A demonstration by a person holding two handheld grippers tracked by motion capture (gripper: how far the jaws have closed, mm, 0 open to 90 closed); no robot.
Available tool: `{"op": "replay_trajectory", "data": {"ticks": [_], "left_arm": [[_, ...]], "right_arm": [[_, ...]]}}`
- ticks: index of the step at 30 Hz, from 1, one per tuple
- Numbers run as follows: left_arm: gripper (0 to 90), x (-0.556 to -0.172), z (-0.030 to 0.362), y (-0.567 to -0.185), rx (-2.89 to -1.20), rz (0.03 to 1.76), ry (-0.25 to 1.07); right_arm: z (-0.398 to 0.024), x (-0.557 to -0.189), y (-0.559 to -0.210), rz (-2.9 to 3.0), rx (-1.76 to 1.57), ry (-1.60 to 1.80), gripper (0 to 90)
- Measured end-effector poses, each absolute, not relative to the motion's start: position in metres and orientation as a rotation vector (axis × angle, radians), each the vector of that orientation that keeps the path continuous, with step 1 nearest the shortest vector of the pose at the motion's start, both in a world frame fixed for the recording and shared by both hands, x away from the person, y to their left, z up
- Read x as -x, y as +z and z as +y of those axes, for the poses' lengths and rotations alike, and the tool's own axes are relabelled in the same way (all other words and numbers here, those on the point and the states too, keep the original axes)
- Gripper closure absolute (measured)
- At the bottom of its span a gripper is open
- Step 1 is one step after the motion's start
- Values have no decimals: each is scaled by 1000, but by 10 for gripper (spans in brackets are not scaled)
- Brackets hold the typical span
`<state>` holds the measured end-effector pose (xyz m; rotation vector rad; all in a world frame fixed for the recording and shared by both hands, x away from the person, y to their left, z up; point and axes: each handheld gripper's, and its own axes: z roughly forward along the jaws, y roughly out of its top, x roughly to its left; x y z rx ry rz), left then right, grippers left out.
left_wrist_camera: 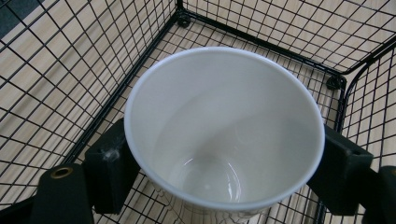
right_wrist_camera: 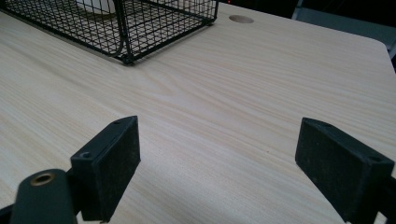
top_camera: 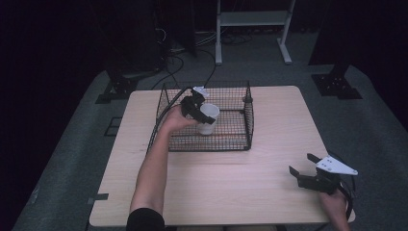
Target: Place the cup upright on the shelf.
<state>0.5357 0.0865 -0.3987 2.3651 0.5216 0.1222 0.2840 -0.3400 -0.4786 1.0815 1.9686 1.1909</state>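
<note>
Left gripper (top_camera: 201,111) sits in the upper middle of the high view, inside the wire basket (top_camera: 240,144), jaws closed against both sides of a white cup (top_camera: 209,119). In the left gripper view the cup (left_wrist_camera: 224,126) sits centre frame, a black pad pressed on each flank just under the rim, basket mesh (left_wrist_camera: 70,84) behind and below it. Can't tell if the cup base rests on the basket floor or hangs just above it.

Right gripper (top_camera: 315,173) is at lower right of the high view, over bare table (top_camera: 231,187), well apart from the basket. Jaws wide open, holding nothing; the right gripper view shows its two pads (right_wrist_camera: 109,163) spread with only wood grain between them, basket corner (right_wrist_camera: 126,58) at upper left.

Risks, as a guess: the cup looks thin-walled, so a hard squeeze could buckle it; the grip is high near the rim, so it could tip or slip out. The basket wall is close, and a sideways move could catch cup or jaw on the wire.

Containers: the basket holds the cup, nothing else visible. The cup is empty.
</note>
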Motion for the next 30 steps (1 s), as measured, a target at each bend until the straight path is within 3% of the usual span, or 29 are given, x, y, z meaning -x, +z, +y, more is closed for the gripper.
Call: {"op": "replay_trajectory", "data": {"ticks": [30], "left_arm": [[158, -531, 97, -397, -2341, 534, 133]], "right_arm": [[-339, -284, -479, 1971, -1083, 1185, 133]]}}
